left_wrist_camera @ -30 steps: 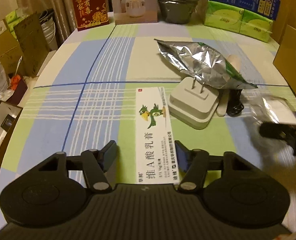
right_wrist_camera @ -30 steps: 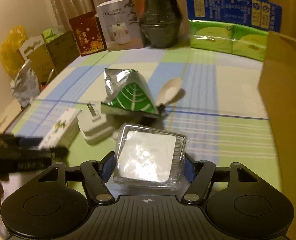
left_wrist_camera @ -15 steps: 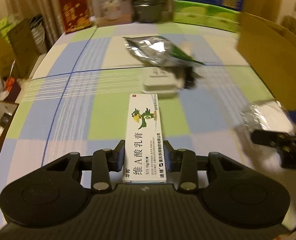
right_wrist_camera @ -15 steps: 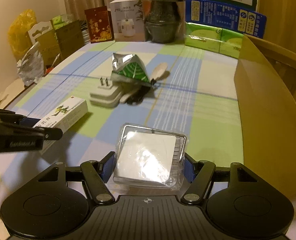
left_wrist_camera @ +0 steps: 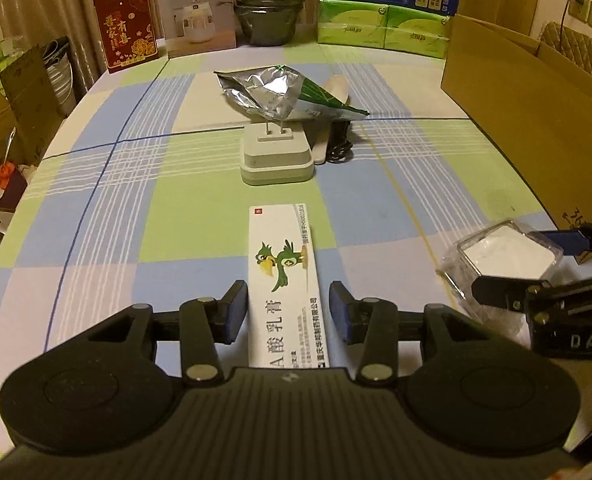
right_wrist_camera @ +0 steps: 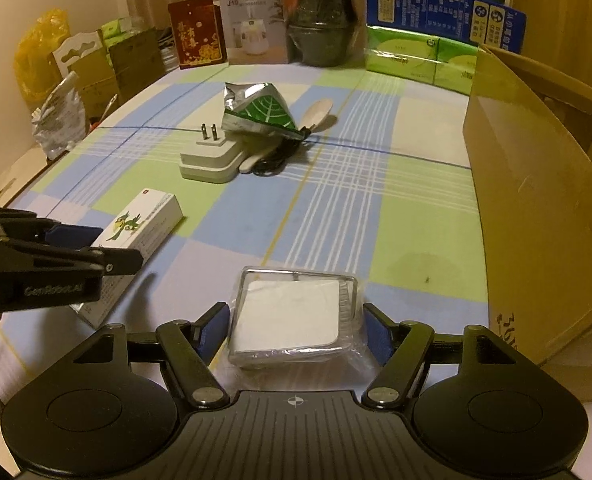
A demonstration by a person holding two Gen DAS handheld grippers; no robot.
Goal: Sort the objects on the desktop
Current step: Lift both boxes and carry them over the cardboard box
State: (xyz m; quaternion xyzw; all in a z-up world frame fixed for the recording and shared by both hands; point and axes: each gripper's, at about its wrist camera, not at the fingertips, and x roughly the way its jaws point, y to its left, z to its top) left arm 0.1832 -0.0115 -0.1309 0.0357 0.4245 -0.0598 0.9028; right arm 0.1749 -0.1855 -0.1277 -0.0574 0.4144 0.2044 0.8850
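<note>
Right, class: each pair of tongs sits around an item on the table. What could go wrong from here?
1. The left tongs stand open around one end of the long ointment box; gripped there, it may tilt or swing.
2. The right tongs straddle a packet in loose clear film, which could slip or crumple when squeezed.
3. The cardboard box wall stands close on the right; a wide swing might knock it.

Both my grippers spread around table items

My right gripper (right_wrist_camera: 294,330) straddles the plastic-wrapped pack (right_wrist_camera: 292,318), pads apart; my left gripper (right_wrist_camera: 96,246) brackets the ointment box (right_wrist_camera: 136,232).
</note>
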